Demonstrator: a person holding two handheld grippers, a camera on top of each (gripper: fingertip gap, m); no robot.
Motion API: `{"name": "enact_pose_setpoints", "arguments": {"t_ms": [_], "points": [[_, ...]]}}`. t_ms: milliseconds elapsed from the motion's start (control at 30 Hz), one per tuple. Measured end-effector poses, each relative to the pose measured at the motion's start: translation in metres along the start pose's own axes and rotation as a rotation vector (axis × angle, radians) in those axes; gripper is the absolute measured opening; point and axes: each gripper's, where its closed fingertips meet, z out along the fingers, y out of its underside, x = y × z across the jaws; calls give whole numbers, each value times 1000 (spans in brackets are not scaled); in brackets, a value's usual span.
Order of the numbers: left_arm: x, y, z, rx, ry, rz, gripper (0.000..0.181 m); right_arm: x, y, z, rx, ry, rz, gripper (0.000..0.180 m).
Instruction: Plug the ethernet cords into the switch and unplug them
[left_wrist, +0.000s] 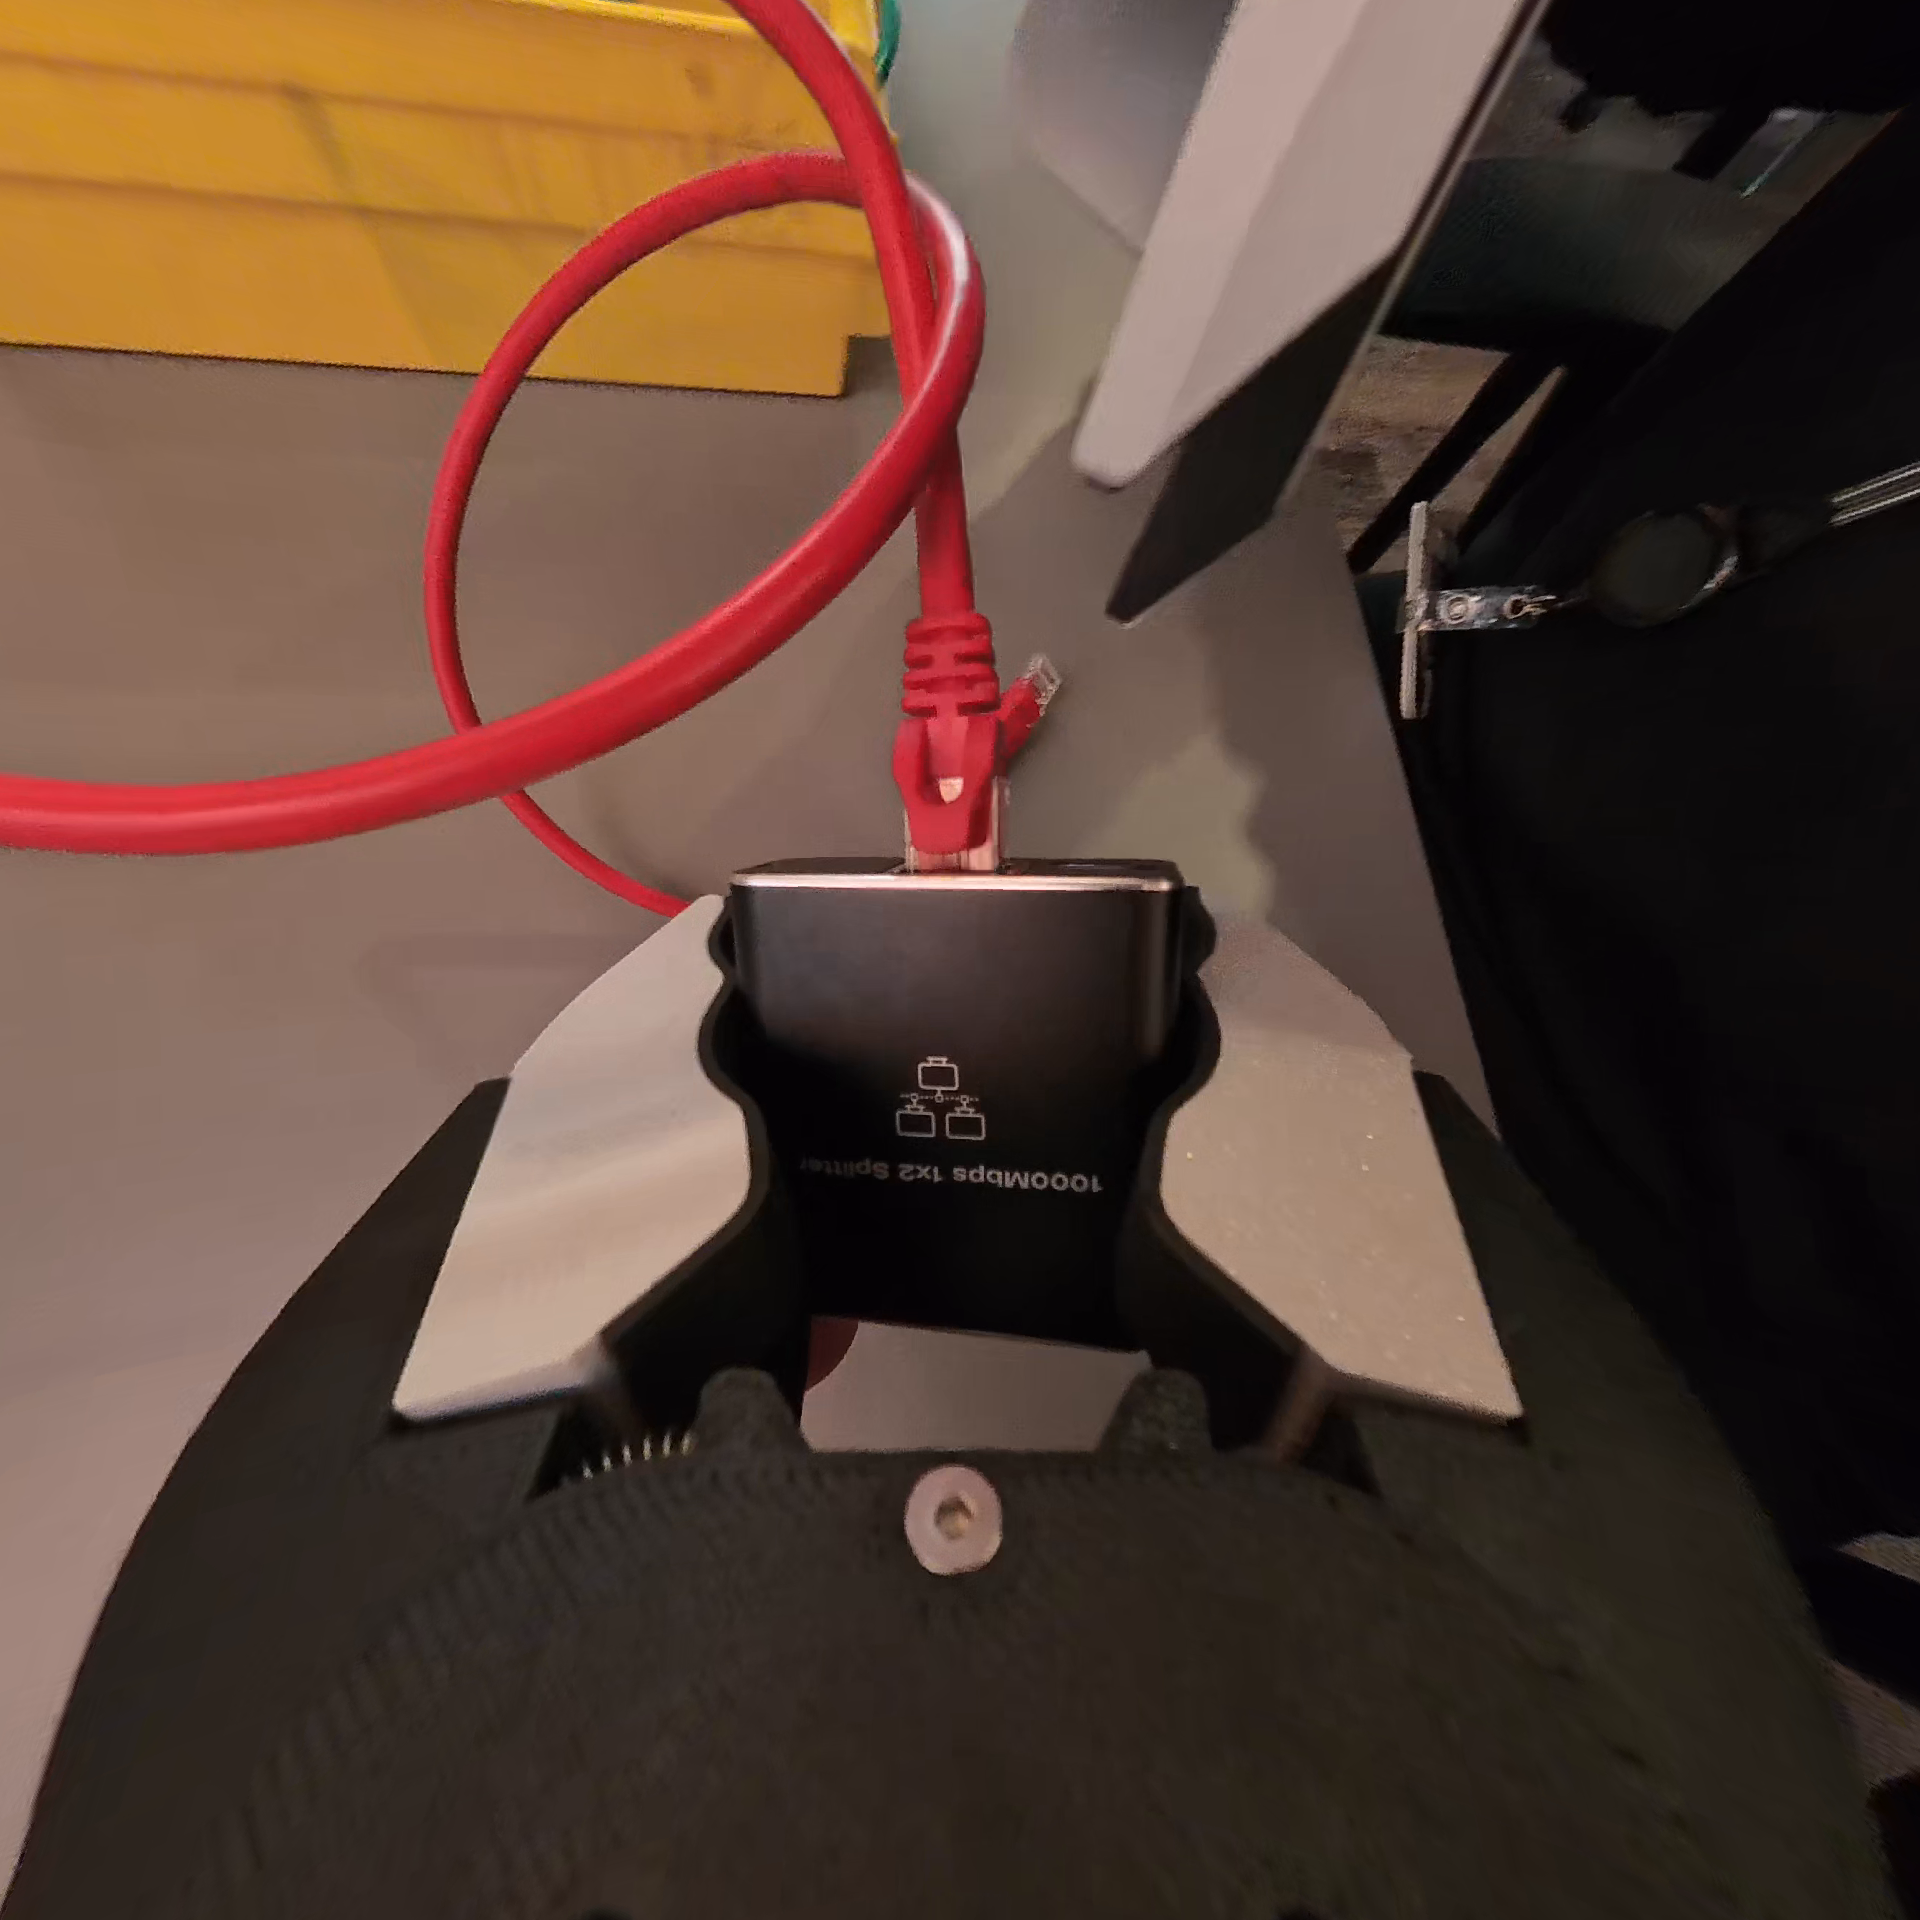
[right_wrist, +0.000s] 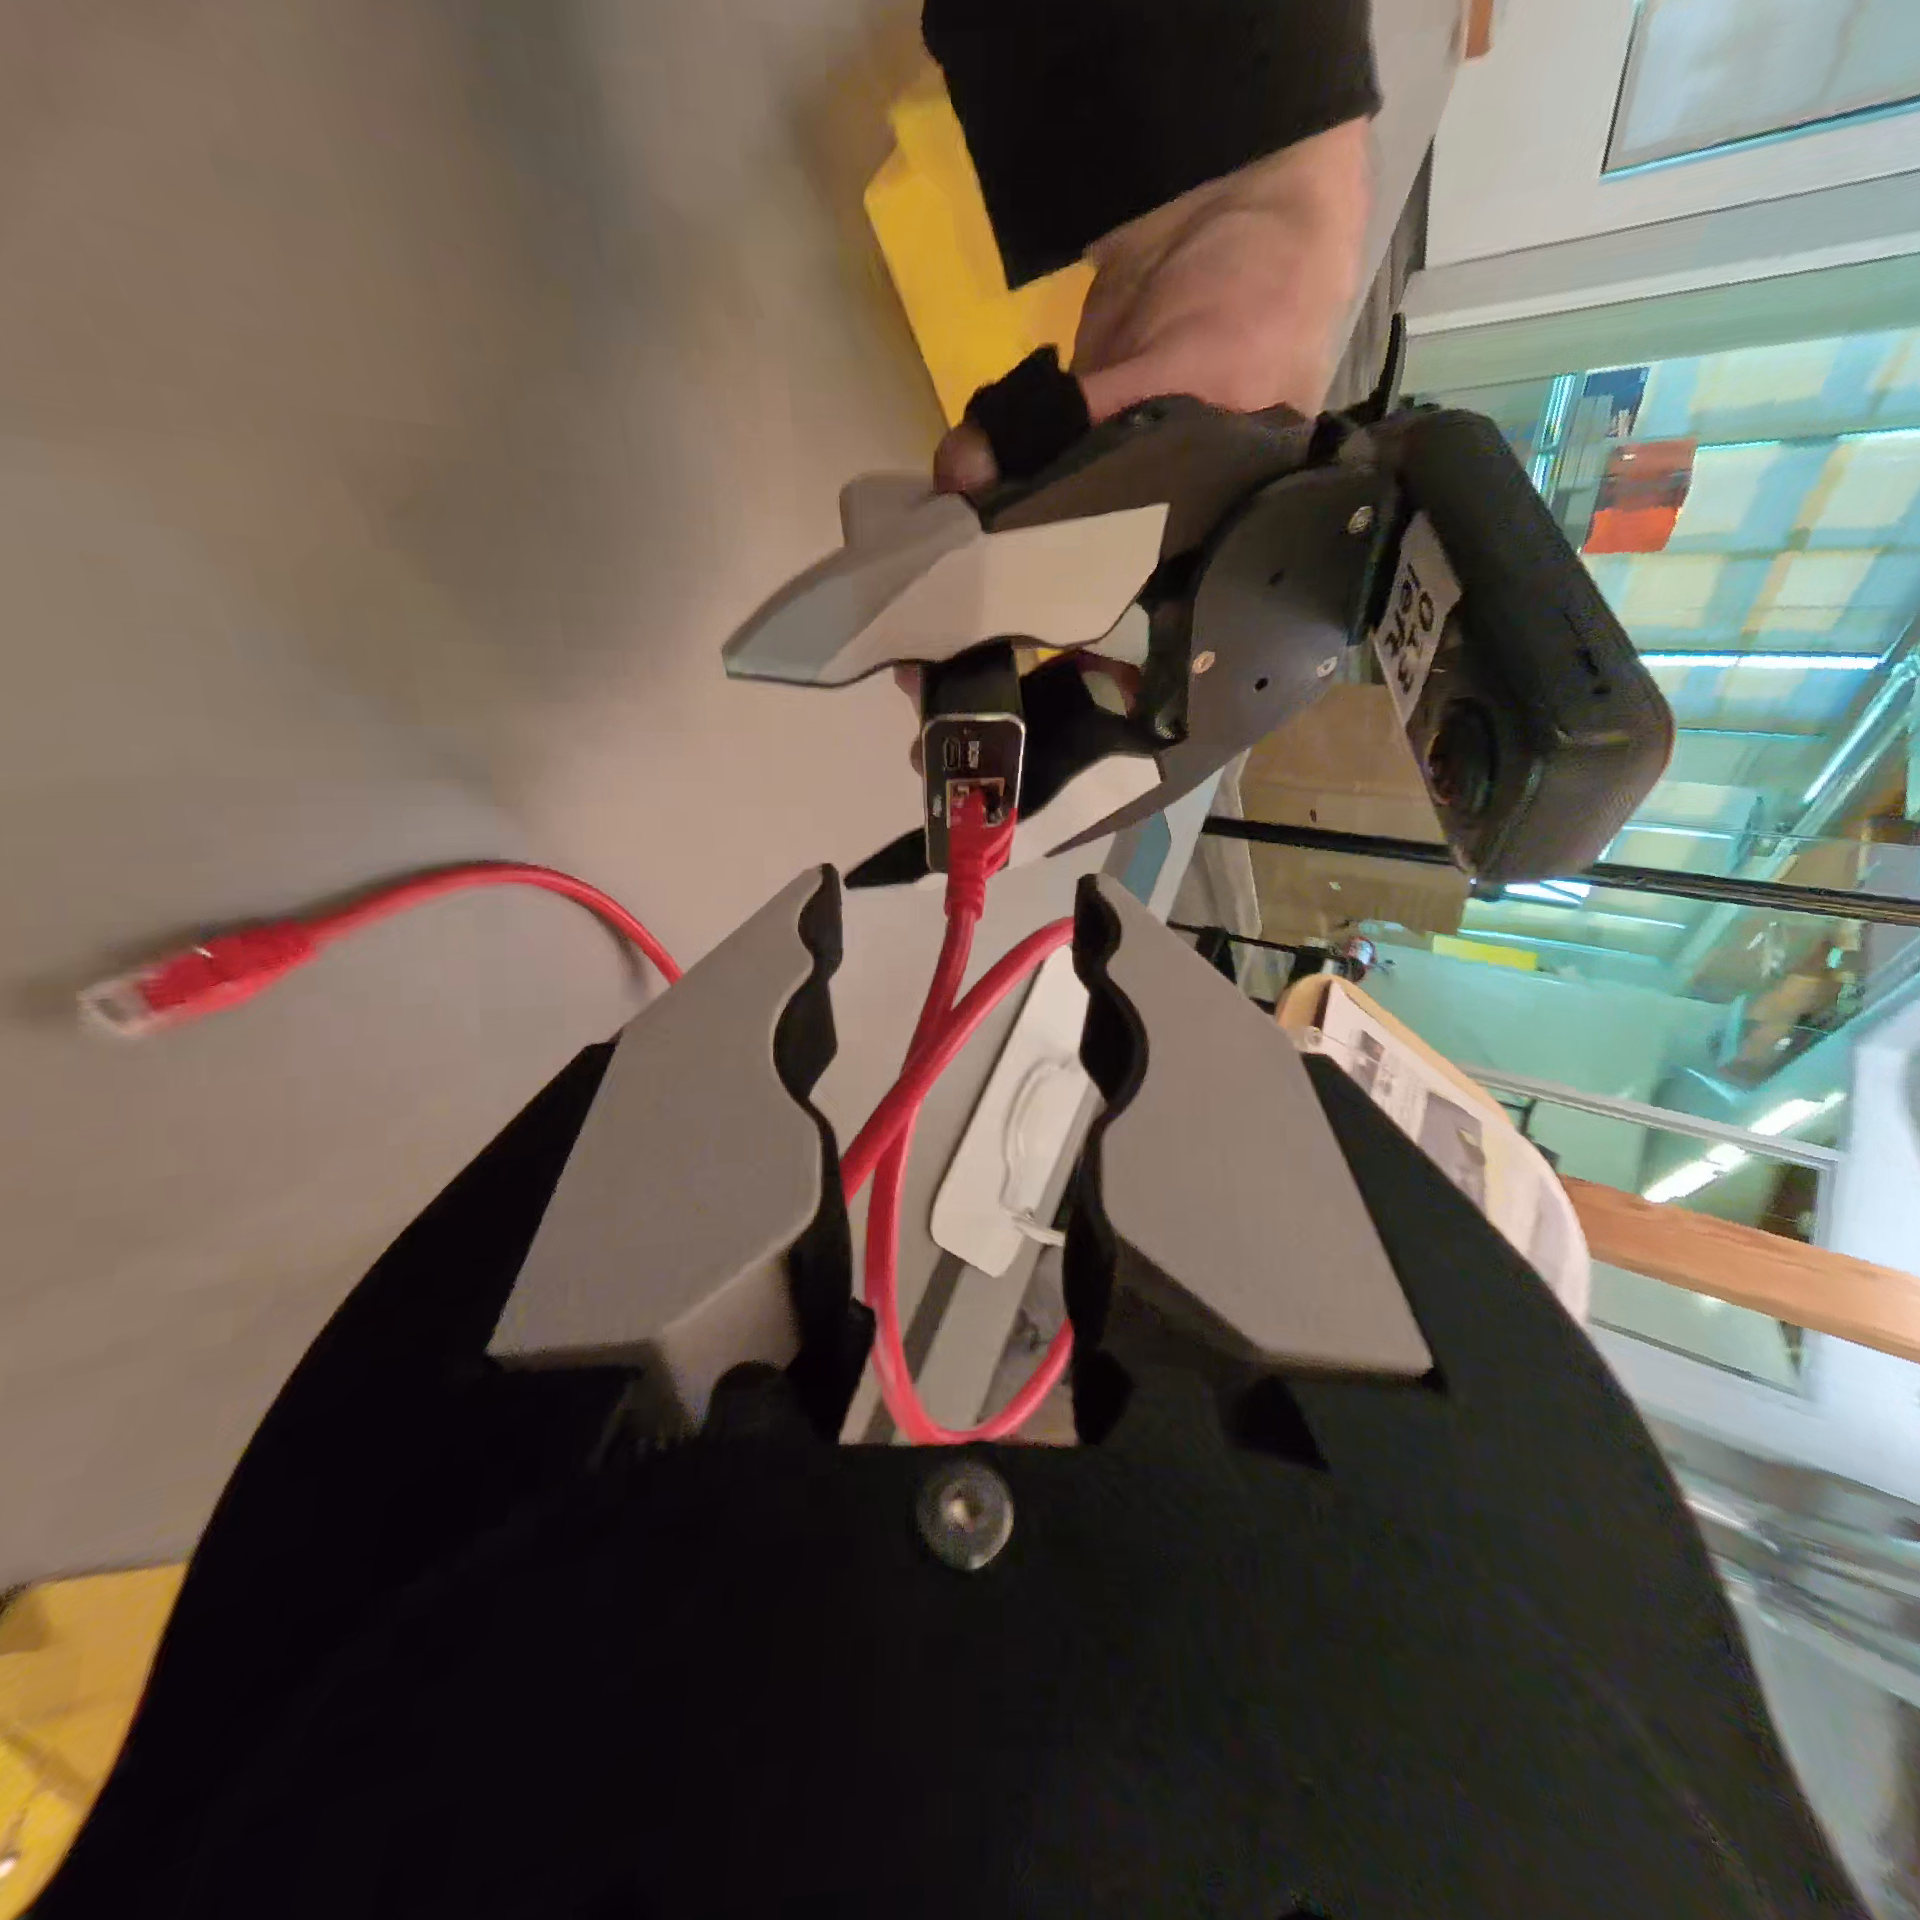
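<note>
My left gripper (left_wrist: 956, 935) is shut on a small black switch (left_wrist: 951, 1049) and holds it above the grey table (left_wrist: 260, 582). A red ethernet plug (left_wrist: 945, 748) sits in one port on the switch's front face, and its red cord (left_wrist: 457, 520) loops off to the left. A second red plug with a clear tip (left_wrist: 1031, 694) lies loose just behind it. In the right wrist view my right gripper (right_wrist: 956, 894) is open just short of the plugged connector (right_wrist: 977, 836) in the switch (right_wrist: 974, 764). The cord (right_wrist: 925, 1060) runs between its fingers untouched. The loose plug (right_wrist: 156, 982) lies on the table.
A yellow bin (left_wrist: 416, 208) stands at the back of the table, also in the right wrist view (right_wrist: 935, 260). A person's hand (right_wrist: 1195, 291) holds the left gripper (right_wrist: 971, 696). A white flat piece (right_wrist: 1023, 1143) lies by the table edge. A dark chair (left_wrist: 1662, 935) is beyond it. Tip to tip, the grippers are about 7 centimetres apart.
</note>
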Motion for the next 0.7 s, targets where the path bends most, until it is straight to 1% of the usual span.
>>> {"name": "enact_pose_setpoints", "arguments": {"t_ms": [100,167,233,300,433,500,700], "points": [[8,-1,0,24,62,-20,76,0,0,11,-34,-15,-32,40],[12,-3,-1,48,93,-33,76,-3,-2,20,-39,-43,-32,33],[11,-1,-2,50,92,-38,76,-5,0,27,-48,-51,-29,31],[11,-1,-3,60,101,-43,76,-2,1,31,-33,-54,14,25],[13,0,-2,66,120,-43,76,4,0,33,-15,-46,16,13],[12,0,-2,65,124,-45,76,6,-1,35,3,-61,30,11],[12,0,-3,77,139,-48,76,7,-1,36,41,-107,71,13]]}}
